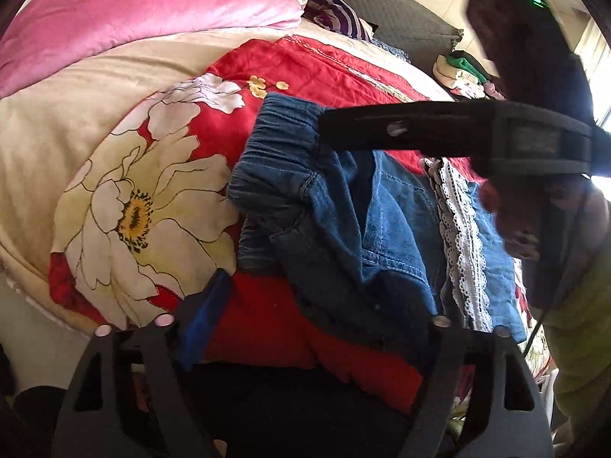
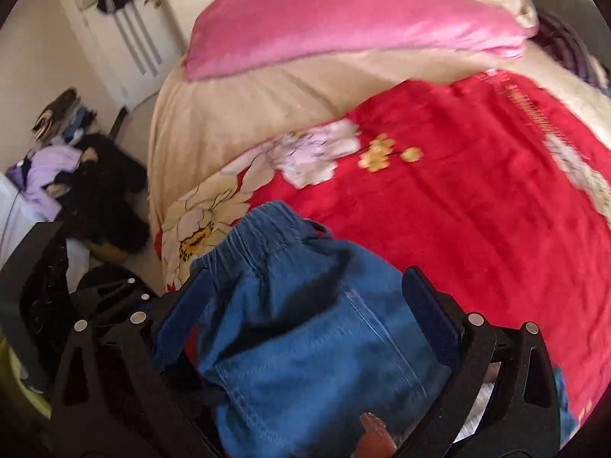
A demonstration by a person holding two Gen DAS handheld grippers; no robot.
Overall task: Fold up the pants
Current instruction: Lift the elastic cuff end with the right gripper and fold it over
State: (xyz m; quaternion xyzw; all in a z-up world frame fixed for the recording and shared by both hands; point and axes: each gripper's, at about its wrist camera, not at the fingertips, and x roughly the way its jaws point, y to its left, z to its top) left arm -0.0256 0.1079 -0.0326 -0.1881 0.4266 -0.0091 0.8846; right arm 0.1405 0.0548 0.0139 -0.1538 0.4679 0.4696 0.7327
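- Lying on the bed's red floral blanket (image 2: 477, 191), blue denim pants (image 2: 305, 343) sit beside a pink quilt (image 2: 343, 19).
- Right gripper (image 2: 309, 320) spread, straddling the pants.
- Left gripper (image 1: 305, 328) spread over them, angled down.

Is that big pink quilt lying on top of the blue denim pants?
No. The pink quilt is bunched at the far end of the bed, while the blue denim pants lie apart from it on the red flowered blanket.
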